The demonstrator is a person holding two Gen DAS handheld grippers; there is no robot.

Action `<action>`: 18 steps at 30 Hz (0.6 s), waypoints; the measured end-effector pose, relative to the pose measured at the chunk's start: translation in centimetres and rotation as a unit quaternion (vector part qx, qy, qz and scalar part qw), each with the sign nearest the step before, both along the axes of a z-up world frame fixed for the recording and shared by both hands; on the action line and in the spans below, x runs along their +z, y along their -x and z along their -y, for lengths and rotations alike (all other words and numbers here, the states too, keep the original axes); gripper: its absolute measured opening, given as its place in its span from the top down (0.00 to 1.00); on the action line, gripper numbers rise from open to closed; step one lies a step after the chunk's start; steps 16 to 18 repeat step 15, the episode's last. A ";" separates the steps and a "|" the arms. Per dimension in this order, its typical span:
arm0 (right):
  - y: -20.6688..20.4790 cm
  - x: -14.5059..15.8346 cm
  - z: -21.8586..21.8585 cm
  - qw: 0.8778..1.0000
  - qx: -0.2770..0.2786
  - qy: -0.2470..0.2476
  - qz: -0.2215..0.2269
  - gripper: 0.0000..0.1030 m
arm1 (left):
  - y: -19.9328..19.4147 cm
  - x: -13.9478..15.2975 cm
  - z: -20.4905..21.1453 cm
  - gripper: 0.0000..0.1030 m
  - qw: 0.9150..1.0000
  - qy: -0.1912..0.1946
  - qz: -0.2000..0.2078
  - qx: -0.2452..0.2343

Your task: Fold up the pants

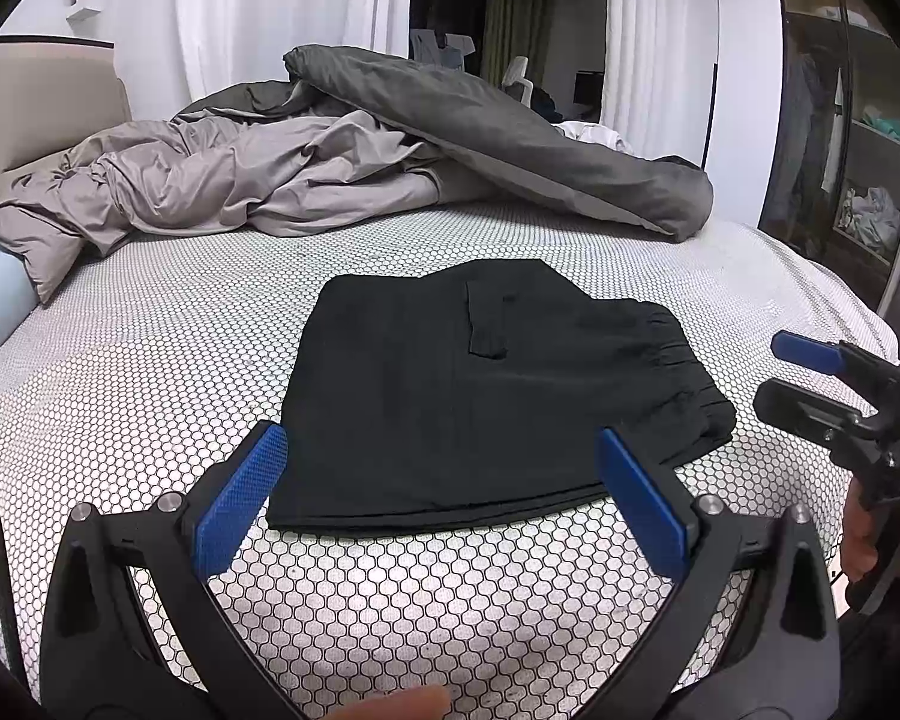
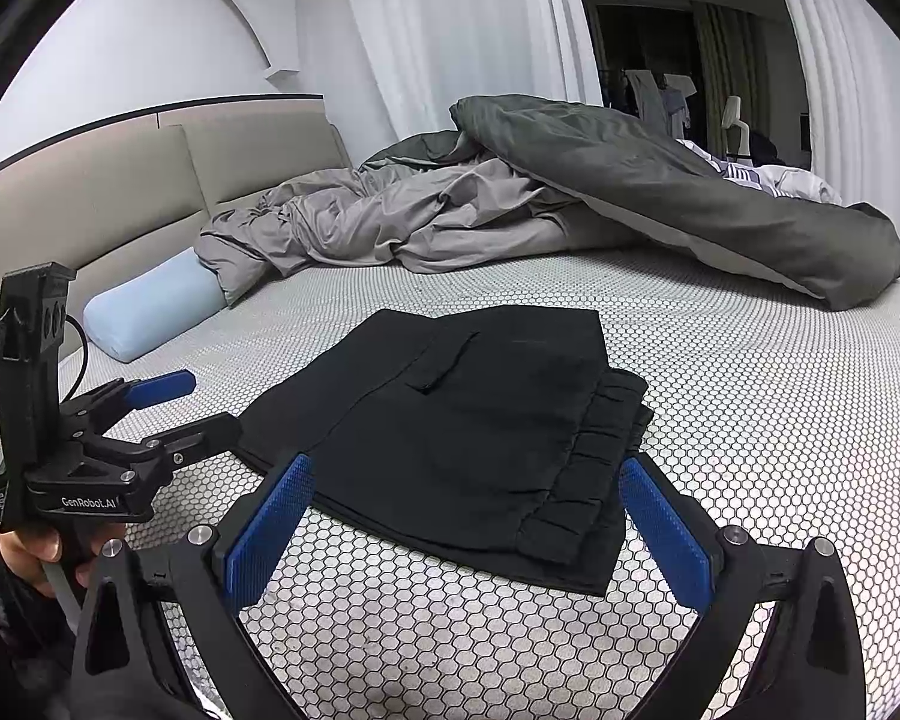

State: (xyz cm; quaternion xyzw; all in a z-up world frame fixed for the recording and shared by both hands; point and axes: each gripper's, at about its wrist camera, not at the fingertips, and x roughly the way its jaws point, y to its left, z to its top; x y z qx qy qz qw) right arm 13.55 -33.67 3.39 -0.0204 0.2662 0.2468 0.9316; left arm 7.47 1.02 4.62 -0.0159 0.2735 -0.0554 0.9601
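Note:
The black pants [image 1: 480, 384] lie folded into a flat rectangle on the bed, pocket flap up and elastic waistband on the right; the right wrist view shows them too [image 2: 468, 432]. My left gripper [image 1: 441, 498] stands open just in front of the pants' near edge, nothing between its blue pads. My right gripper [image 2: 465, 519] is open as well, hovering over the near corner by the waistband, holding nothing. Each gripper appears in the other's view: the right one [image 1: 801, 378] right of the pants, the left one [image 2: 180, 414] at their left edge.
The bed has a white honeycomb-patterned cover [image 1: 150, 372]. A crumpled grey duvet [image 1: 270, 174] and a dark quilt [image 1: 510, 132] lie heaped at the back. A pale blue pillow [image 2: 150, 309] rests by the beige headboard [image 2: 120, 192]. A wardrobe [image 1: 858, 150] stands right.

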 end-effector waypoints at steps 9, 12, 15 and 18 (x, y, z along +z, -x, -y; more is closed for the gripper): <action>0.1 -0.1 -0.2 1.000 0.003 0.004 -0.001 0.00 | 0.0 -0.1 -0.3 0.01 1.000 -0.002 -0.001 -0.003; 0.1 -0.1 -0.3 1.000 0.004 0.006 0.001 0.00 | 0.0 -0.1 -0.5 0.01 1.000 0.000 -0.002 -0.005; 0.2 -0.1 -0.3 1.000 0.005 0.006 0.002 0.00 | -0.1 -0.1 -0.6 0.01 1.000 0.000 -0.004 -0.006; 0.2 -0.1 -0.3 1.000 0.005 0.006 0.002 0.00 | -0.1 -0.1 -0.6 0.01 1.000 0.000 -0.004 -0.006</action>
